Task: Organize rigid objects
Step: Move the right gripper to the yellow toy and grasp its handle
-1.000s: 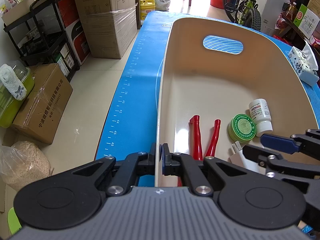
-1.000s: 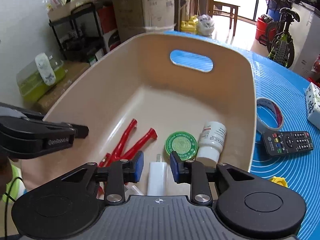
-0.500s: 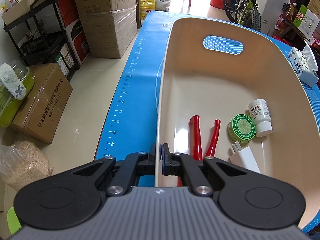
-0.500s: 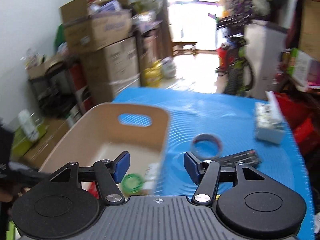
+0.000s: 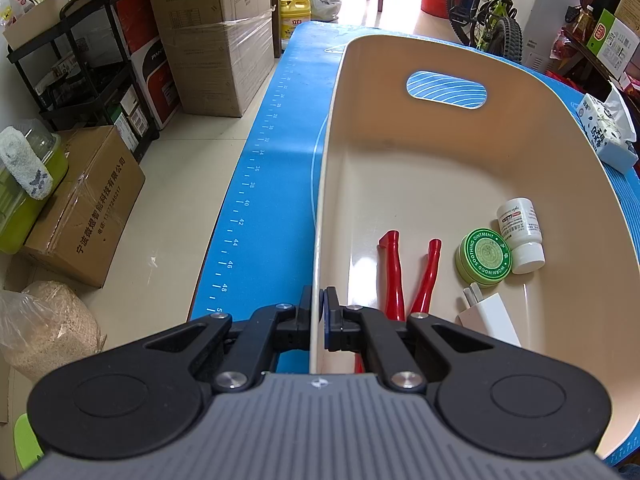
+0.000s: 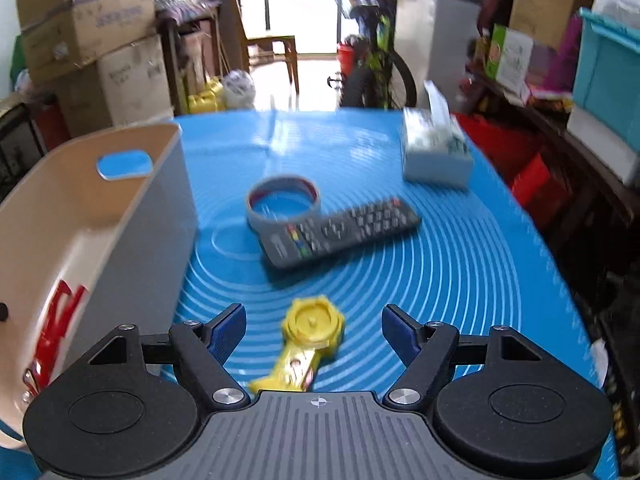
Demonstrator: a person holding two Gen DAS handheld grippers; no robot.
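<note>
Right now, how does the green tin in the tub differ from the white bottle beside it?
The green tin is flat, wide and round, lying with its printed lid facing up; the white bottle is taller and narrower, lying on its side. The tin is green all over with pale lettering, while the bottle is white with a paper label that has a red patch. Both lie side by side, close together, on the floor of the beige tub.

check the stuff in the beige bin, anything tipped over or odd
Only the white plastic pill bottle in the beige plastic bin: it lies on its side, touching the round green ointment tin. The red-handled pliers and white charger plug lie flat; nothing spilled.
</note>
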